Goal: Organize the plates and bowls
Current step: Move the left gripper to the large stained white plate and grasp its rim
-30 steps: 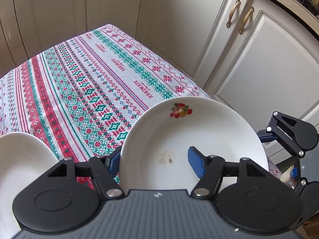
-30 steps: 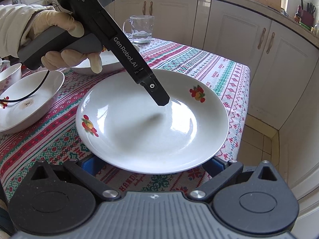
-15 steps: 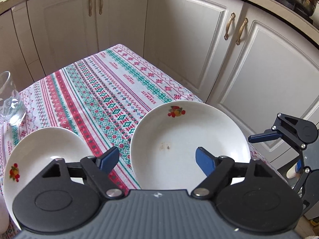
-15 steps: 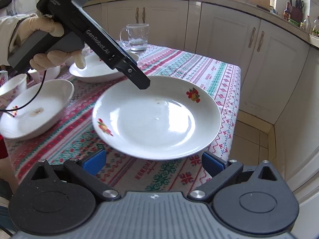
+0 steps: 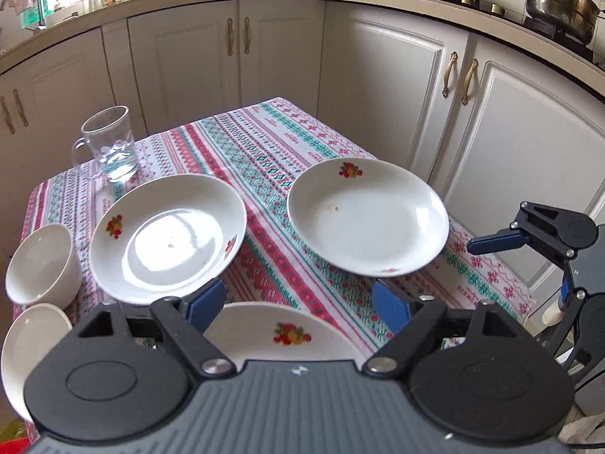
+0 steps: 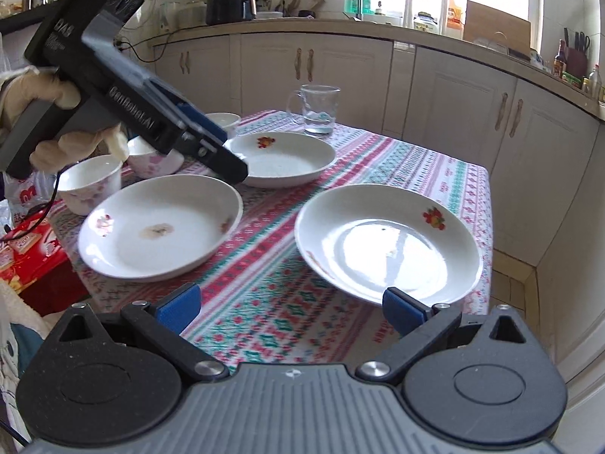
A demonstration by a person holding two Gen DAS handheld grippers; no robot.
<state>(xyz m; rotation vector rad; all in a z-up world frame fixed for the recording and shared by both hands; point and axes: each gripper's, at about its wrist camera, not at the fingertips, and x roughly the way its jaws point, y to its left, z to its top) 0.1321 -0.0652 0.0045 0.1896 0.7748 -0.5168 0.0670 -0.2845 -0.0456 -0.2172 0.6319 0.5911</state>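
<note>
Three white plates with fruit prints lie on the patterned tablecloth (image 5: 264, 151): one at the right corner (image 5: 366, 215) (image 6: 389, 242), one at the left (image 5: 166, 238) (image 6: 280, 159), one nearest me (image 5: 287, 335) (image 6: 159, 223). My left gripper (image 5: 298, 304) (image 6: 223, 143) hovers over the nearest plate, jaws opening, nothing between them. My right gripper (image 6: 291, 308) (image 5: 529, 234) stands open by the table's near edge, just short of the right-corner plate, and holds nothing.
A glass mug (image 5: 107, 143) (image 6: 317, 109) with some water stands at the far side. Small white bowls (image 5: 41, 261) (image 6: 90, 185) sit at the left. A red box (image 6: 26, 249) lies off the table's left edge. White cabinets (image 5: 397, 87) close in the far side and the right.
My left gripper opened, let go of the right-corner plate's rim and drew back and up over the nearest plate. My right gripper also pulled back from that plate, which now rests on the cloth.
</note>
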